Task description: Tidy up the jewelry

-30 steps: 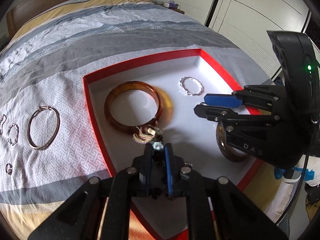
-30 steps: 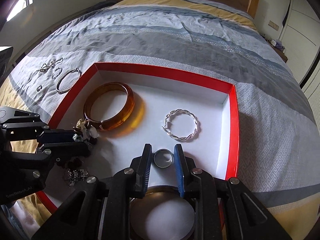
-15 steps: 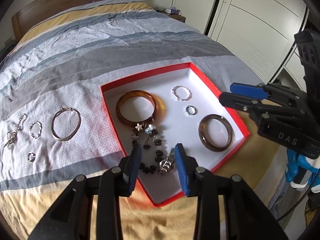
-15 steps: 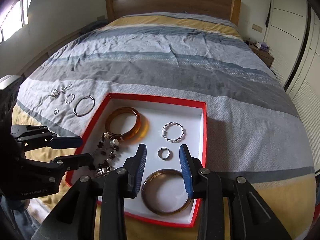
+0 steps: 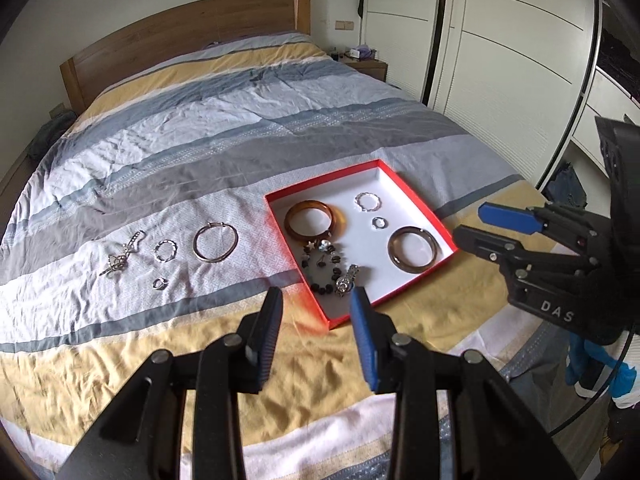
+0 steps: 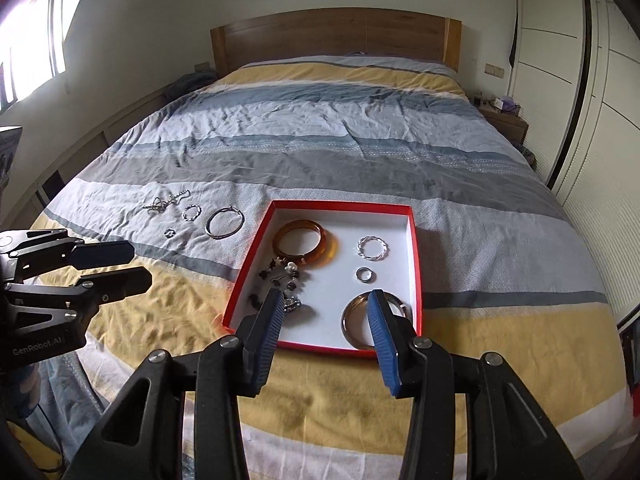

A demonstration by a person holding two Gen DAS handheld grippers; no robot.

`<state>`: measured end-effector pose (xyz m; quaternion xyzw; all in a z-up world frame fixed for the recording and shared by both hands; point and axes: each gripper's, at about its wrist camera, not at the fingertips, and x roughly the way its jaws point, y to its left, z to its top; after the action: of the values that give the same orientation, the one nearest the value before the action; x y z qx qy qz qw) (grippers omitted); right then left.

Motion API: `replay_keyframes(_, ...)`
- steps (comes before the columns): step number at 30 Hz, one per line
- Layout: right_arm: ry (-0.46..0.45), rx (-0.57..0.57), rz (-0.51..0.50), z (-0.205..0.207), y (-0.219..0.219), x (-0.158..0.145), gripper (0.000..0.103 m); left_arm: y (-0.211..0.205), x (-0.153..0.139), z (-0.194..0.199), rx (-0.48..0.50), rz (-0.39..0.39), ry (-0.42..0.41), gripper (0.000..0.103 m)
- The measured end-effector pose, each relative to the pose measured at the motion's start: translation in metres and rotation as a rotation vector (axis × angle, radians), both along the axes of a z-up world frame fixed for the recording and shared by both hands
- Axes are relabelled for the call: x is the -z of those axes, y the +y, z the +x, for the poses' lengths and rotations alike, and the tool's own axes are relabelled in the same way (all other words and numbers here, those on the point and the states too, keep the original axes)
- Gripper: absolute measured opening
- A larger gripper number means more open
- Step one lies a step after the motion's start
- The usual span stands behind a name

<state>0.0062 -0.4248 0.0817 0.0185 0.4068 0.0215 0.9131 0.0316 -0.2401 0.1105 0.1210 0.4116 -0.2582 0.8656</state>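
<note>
While tongs [image 6: 324,334] gape, jewelry box [image 6: 416,264] beyond

Box [image 6: 415,252]: red outside, white inside
Bangle [image 6: 301,242]: translucent amber
Bedspread [image 6: 320,140]: banded in grey, blue, white, yellow
Headboard [image 6: 332,36]: brown wood
Gripper pads [image 6: 382,340]: blue

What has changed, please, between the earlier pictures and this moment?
Both grippers have pulled up and back from the red box, jaws just opening. The left gripper let go of the beaded piece, the right gripper of the small ring; both now lie in the box. The bangles and the jewelry on the bed stayed put.
</note>
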Motion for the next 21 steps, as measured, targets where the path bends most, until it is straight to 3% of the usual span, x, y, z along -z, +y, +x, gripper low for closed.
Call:
replay_keyframes(12,-0.045,-0.035,0.035,-0.042,0.044,-0.031,0.043,0.05,-0.056,-0.063,-0.029,-0.038,-0.107,0.033)
replay_keyframes(21,-0.091,-0.03,0.018,-0.077,0.059,-0.059,0.043,0.071,-0.081,-0.101,-0.029,-0.067,-0.161,0.033)
